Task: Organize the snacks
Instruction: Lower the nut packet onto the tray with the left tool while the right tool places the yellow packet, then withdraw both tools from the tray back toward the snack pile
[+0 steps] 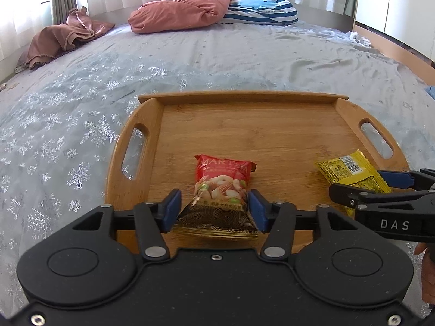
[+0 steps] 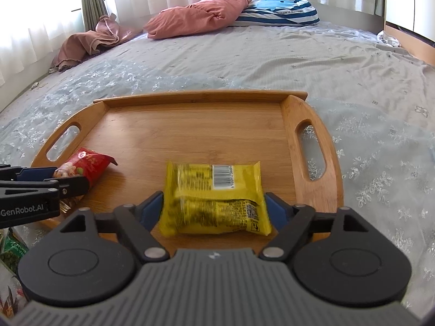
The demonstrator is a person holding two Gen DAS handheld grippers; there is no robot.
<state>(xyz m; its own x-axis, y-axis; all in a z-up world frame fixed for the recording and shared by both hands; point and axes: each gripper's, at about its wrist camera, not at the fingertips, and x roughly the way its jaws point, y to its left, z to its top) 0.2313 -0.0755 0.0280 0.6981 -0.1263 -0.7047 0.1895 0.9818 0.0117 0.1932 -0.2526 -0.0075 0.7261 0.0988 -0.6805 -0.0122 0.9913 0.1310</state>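
Snacks lie on a wooden tray set on the bed. The left tongs stand partly open around the near end of a red packet; its blue pads flank the packet, the right one touching or nearly so, the left one apart. The right tongs stand wide, either side of a yellow packet lying flat on the tray's near right part; whether the pads touch it cannot be told. A pink pillow and a striped pillow lie far back.
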